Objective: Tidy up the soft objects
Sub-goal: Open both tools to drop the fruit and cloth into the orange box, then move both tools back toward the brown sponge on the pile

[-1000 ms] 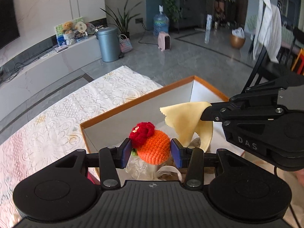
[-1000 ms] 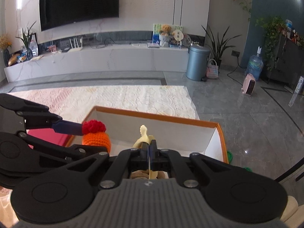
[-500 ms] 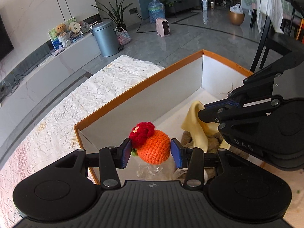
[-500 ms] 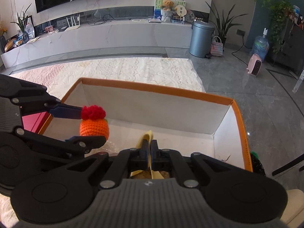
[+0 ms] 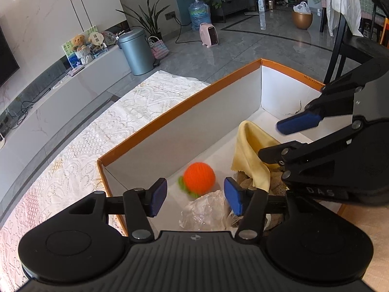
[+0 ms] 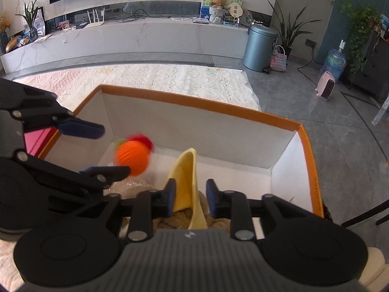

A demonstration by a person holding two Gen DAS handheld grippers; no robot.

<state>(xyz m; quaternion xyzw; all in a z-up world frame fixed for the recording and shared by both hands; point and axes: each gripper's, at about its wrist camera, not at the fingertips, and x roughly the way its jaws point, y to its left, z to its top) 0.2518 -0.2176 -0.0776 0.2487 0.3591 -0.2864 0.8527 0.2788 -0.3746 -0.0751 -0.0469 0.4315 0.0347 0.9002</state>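
Soft toys and cloths are being kept in a box (image 5: 184,104) with an orange rim and white walls. An orange knitted ball (image 5: 199,177) with a red top and a green leaf is being seen inside the box, near its left end. The ball is looking blurry in both views, and whether it is touching the box floor cannot be told. It is not being held by anything.

The left claw (image 5: 195,196) is being held wide, with nothing between its blue pads (image 5: 159,196). The ball is being seen in the gap just ahead of them. A crinkly clear bag (image 5: 206,209) is lying under this claw on the box floor.

The right claw (image 6: 190,196) is also being held apart, with its pads on either side of a yellow cloth (image 6: 186,177). The cloth is standing up in a fold between them, and whether the left pad is brushing it cannot be told. It is not being squeezed. The bottom of the cloth is resting on a brown fuzzy thing (image 6: 170,216) lying low in the box.

The box is being carried on a worktop covered by a white lace cloth (image 5: 80,155). A pink thing (image 6: 36,140) is being seen just outside the box's left wall.
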